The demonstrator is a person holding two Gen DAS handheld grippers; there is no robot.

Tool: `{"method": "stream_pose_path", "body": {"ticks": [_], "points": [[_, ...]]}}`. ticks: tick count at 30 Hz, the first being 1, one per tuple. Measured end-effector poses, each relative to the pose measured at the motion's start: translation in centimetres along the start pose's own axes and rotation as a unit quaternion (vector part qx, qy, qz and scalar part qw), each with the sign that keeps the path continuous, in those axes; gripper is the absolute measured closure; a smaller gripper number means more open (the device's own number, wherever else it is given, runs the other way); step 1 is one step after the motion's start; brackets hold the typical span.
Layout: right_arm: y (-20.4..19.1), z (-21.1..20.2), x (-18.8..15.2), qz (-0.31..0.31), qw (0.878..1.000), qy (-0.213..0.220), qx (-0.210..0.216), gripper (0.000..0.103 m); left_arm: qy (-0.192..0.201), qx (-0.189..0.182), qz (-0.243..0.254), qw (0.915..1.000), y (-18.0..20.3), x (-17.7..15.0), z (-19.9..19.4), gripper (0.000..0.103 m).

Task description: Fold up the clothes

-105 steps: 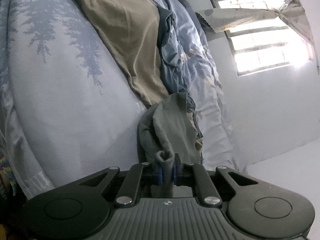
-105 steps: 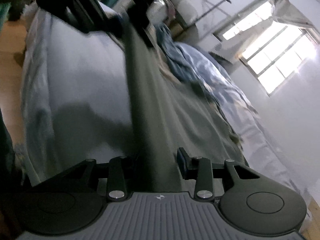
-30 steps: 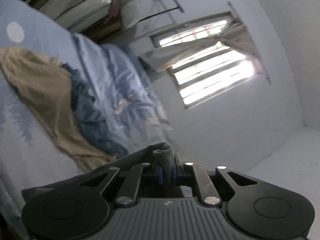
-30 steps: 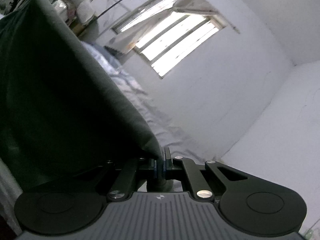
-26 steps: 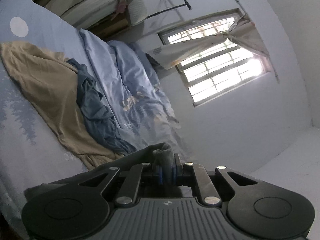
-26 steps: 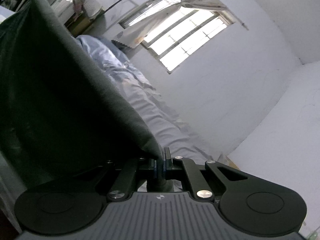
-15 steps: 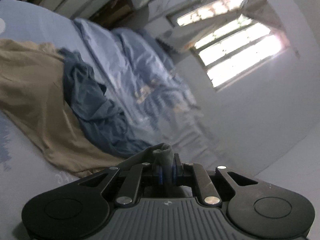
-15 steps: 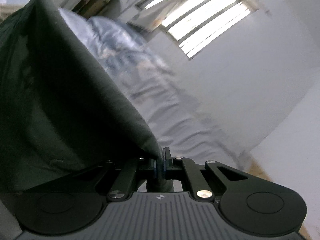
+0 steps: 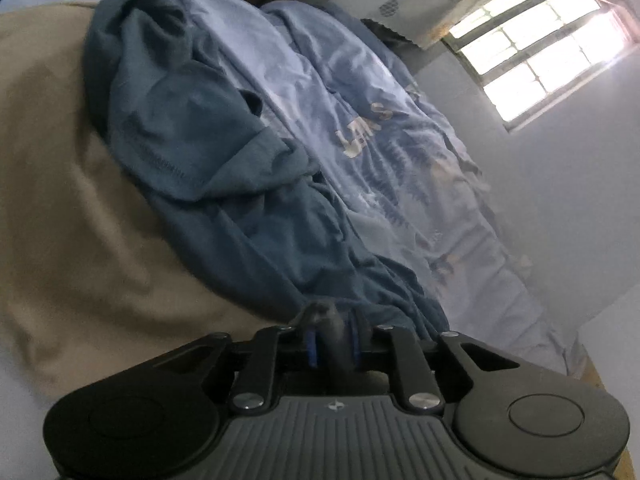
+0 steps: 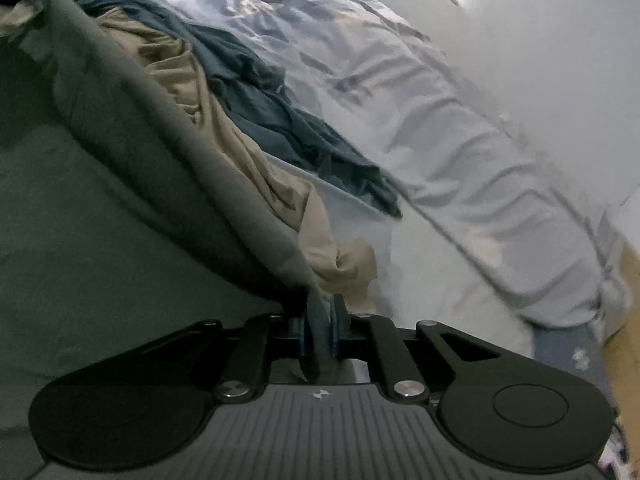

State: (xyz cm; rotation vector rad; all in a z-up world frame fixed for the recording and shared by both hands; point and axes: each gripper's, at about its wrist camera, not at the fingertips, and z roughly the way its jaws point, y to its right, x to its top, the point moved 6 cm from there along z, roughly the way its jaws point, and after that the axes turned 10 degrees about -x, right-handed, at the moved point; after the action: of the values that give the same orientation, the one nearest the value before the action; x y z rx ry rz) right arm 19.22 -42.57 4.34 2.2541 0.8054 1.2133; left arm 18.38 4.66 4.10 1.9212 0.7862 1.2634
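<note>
- Grey-green garment (image 10: 120, 208): spread low over the bed (image 10: 440, 280), beside the tan cloth (image 10: 240, 152).
- Left gripper (image 9: 331, 338): jaws opening, a corner bunch between them.
- Right gripper (image 10: 319, 330): jaws opening, an edge between them.
- Lay both corners level and taut before letting go.

We see a bed (image 9: 12, 364) in pale blue sheet. On it lies a tan garment (image 9: 72, 208); against its far side a blue garment (image 9: 224, 184), beyond that a rumpled duvet (image 9: 384, 148).
</note>
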Motion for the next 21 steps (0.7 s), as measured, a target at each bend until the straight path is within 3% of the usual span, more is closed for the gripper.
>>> {"method": "stream_pose_path", "body": {"ticks": [3, 5, 9, 14, 16, 18, 21], "points": [[0.9, 0.5, 0.1, 0.045, 0.999, -0.004, -0.017, 0.065, 0.019, -0.017, 0.012, 0.9996, -0.2, 1.0, -0.8, 0.080], [1.8, 0.5, 0.0, 0.078, 0.996, -0.003, -0.036, 0.063, 0.033, -0.027, 0.019, 0.9989, -0.3, 1.8, -1.8, 0.076], [4.1, -1.1, -0.7, 0.118, 0.982, -0.008, -0.148, 0.063, 0.043, -0.038, 0.035, 0.9977, -0.4, 2.6, -4.7, 0.066], [5.4, -6.0, -1.3, 0.219, 0.964, 0.018, -0.147, 0.061, 0.030, -0.061, 0.067, 0.9954, -0.3, 1.6, -8.8, 0.055], [4.9, -8.2, -1.4, 0.244, 0.959, 0.032, -0.138, 0.054, 0.011, -0.066, 0.072, 0.9951, -0.7, 0.5, -10.3, 0.053], [3.8, -10.4, -1.5, 0.256, 0.958, 0.047, -0.124, 0.046, -0.014, -0.064, 0.064, 0.9958, -1.4, -0.7, -11.6, 0.053], [1.6, -13.3, -1.3, 0.247, 0.961, 0.066, -0.108, 0.046, -0.027, -0.061, 0.054, 0.9963, -2.3, -1.8, -14.1, 0.052]]}}
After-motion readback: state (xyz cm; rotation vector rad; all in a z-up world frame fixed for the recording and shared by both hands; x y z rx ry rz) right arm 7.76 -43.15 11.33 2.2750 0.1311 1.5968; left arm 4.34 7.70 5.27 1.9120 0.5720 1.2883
